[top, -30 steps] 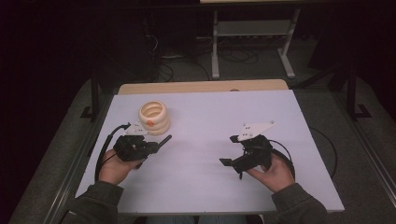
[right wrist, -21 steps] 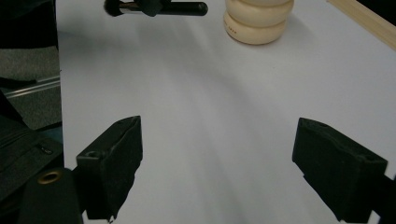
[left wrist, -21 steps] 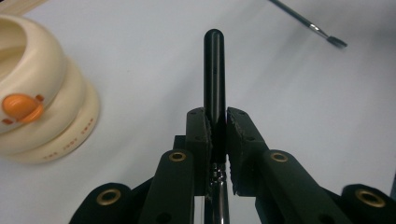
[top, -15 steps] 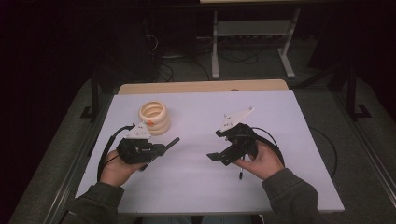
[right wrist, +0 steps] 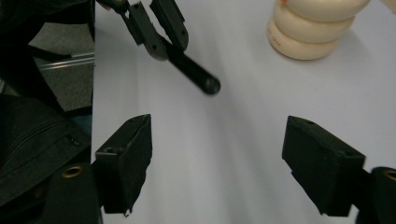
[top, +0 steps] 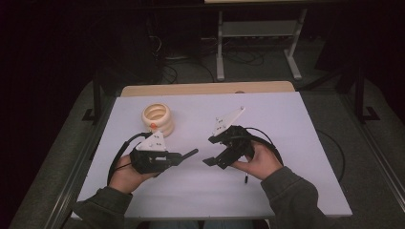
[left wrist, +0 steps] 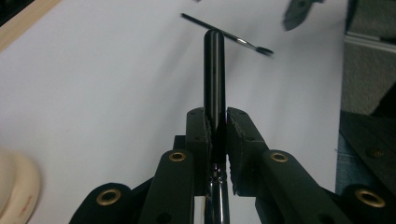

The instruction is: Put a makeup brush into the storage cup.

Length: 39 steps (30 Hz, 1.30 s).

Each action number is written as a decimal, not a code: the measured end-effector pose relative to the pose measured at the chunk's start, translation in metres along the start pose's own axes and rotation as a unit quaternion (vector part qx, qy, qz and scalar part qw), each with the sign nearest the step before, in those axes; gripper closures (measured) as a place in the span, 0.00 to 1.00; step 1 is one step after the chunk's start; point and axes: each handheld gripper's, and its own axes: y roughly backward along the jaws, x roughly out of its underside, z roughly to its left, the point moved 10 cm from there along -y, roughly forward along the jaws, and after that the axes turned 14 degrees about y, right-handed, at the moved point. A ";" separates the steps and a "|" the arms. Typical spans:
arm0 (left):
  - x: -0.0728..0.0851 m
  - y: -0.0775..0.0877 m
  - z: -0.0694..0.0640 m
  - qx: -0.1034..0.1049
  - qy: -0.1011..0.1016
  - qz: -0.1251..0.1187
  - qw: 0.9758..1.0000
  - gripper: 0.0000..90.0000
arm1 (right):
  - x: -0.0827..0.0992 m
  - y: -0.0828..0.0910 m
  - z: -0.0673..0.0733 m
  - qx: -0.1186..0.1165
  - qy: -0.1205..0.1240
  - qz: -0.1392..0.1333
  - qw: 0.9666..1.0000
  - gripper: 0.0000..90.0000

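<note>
While cream rings stand near, grippers face unobstructed.

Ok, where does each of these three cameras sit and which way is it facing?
High view: above the person's side, looking forward-down at the table; forearms and both hands show.
Left gripper view: on the left gripper, facing along its shut fingers and the black rod.
Right gripper view: on the right gripper, fingers open.
Shared: the cream ring stack.

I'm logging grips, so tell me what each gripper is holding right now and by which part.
The left gripper clamps a black pen-like stick near its lower end. The right gripper is open and holds nothing.
</note>
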 end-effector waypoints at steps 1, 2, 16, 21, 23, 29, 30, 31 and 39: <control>0.001 -0.002 -0.003 0.003 -0.009 0.007 1.000 0.89 | -0.001 -0.002 0.002 -0.007 -0.001 0.001 1.000 0.30; 0.001 -0.006 -0.007 0.009 -0.021 0.010 1.000 0.89 | -0.001 -0.004 0.004 -0.015 -0.001 0.003 1.000 0.31; 0.001 -0.029 -0.035 0.055 -0.063 0.028 0.996 0.89 | 0.010 -0.026 0.034 -0.105 0.049 0.050 0.992 0.68; 0.002 -0.030 -0.036 0.060 -0.066 0.033 0.995 0.89 | 0.014 -0.027 0.038 -0.130 0.052 0.044 0.989 0.84; 0.004 -0.031 -0.038 0.063 -0.073 0.039 0.995 0.89 | 0.015 -0.028 0.041 -0.137 0.047 0.040 0.989 0.86; 0.004 -0.035 -0.040 0.076 -0.069 0.037 0.994 0.88 | 0.019 -0.026 0.045 -0.140 0.054 0.045 0.988 0.87; 0.004 -0.034 -0.040 0.076 -0.065 0.036 0.994 0.87 | 0.019 -0.025 0.045 -0.141 0.053 0.044 0.988 0.87; 0.005 -0.034 -0.037 0.069 -0.067 0.039 0.995 0.83 | 0.019 -0.025 0.045 -0.137 0.055 0.040 0.988 0.87; 0.022 -0.034 -0.030 0.080 -0.049 0.066 0.993 0.67 | 0.022 -0.011 0.049 -0.125 0.058 0.027 0.990 0.87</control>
